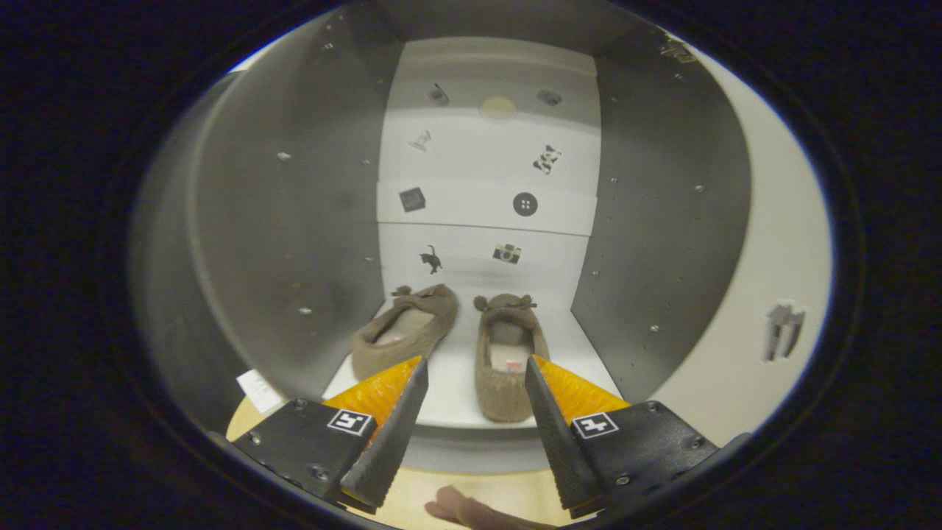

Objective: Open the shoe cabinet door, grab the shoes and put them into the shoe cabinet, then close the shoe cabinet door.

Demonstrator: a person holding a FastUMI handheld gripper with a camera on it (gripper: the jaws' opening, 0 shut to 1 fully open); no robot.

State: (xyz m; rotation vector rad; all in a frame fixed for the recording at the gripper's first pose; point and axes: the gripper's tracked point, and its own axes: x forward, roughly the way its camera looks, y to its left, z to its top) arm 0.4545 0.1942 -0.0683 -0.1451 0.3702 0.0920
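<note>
**Both shoes in cabinet, gripper empty and open**

Gripper (475,368) sits at the bottom centre of the frame, fingers spread wide, nothing between them, not touching either shoe.

Shoe cabinet (294,221) is open and takes up the middle of the frame: grey side walls left and right, white back panel (486,169) in the upper centre with small stickers on it.

Left shoe (405,331) is on the white bottom shelf (452,383), just left of centre, toe toward the back panel and angled slightly right. Its heel sits just behind the left fingertip.

Right shoe (508,361) is beside it, lower centre, pointing straight back. Its heel is near the shelf's front edge, next to the right fingertip. The two shoes are apart, with bare shelf between them.

White surface with one dark sticker is at the right of the frame; cannot tell if it's the door.

Light wooden floor (412,493) runs along the bottom edge, below the shelf. Part of a hand (471,511) shows at bottom centre, below the fingers.
</note>
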